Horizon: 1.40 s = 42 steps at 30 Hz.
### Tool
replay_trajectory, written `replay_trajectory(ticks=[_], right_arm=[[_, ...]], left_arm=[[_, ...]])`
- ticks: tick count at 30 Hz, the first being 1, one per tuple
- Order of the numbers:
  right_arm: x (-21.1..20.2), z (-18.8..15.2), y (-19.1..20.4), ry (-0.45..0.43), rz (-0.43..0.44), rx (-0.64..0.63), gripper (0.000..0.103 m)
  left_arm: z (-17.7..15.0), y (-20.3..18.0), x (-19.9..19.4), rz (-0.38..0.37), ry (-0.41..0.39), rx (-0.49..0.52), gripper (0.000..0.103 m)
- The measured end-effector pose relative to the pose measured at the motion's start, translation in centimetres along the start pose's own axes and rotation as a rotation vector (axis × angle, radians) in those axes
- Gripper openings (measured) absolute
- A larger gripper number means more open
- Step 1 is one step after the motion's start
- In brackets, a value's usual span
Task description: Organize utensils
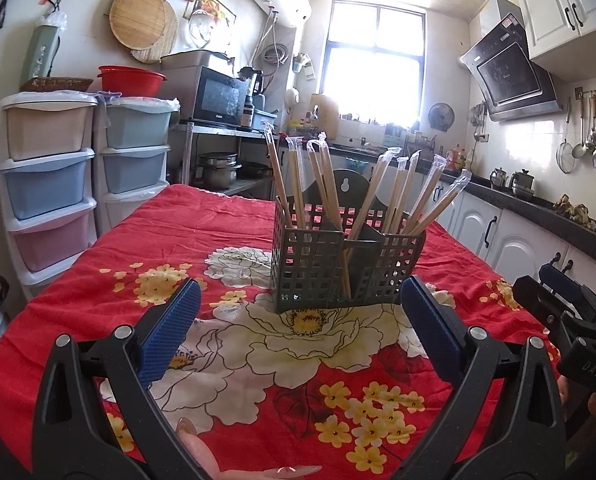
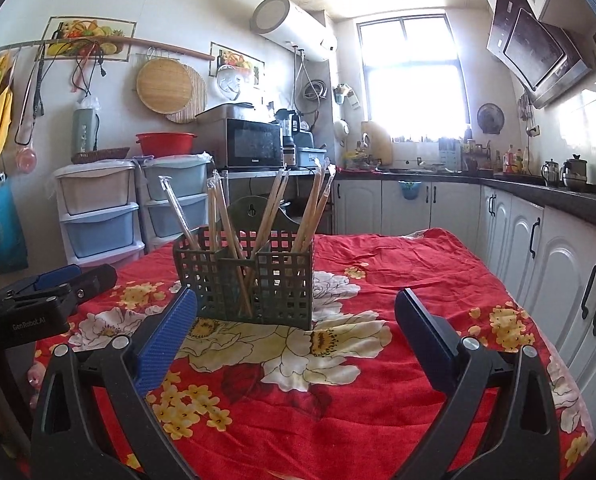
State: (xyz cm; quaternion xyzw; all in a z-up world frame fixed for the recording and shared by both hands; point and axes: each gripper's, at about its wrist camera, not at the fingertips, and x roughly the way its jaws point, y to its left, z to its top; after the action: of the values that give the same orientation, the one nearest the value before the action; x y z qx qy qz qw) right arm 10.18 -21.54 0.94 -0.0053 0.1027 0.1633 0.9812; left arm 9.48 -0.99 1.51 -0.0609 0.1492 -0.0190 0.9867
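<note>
Both tongs, left tongs (image 1: 299,320) and right tongs (image 2: 296,334), gape wide, empty; pinch one wrapped chopstick (image 1: 276,178) high above caddy (image 1: 345,264), lift straight.

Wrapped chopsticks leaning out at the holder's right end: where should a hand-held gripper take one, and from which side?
Grip the upper shaft of a wrapped chopstick, below the crinkled wrapper tip, coming from above and the right. It leans outward, clear of the green lattice holder, whose walls hide its lower part. The open right hand-held gripper seems better placed.
</note>
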Motion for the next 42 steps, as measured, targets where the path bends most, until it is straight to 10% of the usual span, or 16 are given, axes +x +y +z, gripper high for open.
replay_trajectory(ticks=[42], right_arm=[[-0.14,-0.18,0.00,0.000,-0.002,0.008,0.096]], left_arm=[[0.37,0.05,-0.76,0.002,-0.002,-0.005,0.092]])
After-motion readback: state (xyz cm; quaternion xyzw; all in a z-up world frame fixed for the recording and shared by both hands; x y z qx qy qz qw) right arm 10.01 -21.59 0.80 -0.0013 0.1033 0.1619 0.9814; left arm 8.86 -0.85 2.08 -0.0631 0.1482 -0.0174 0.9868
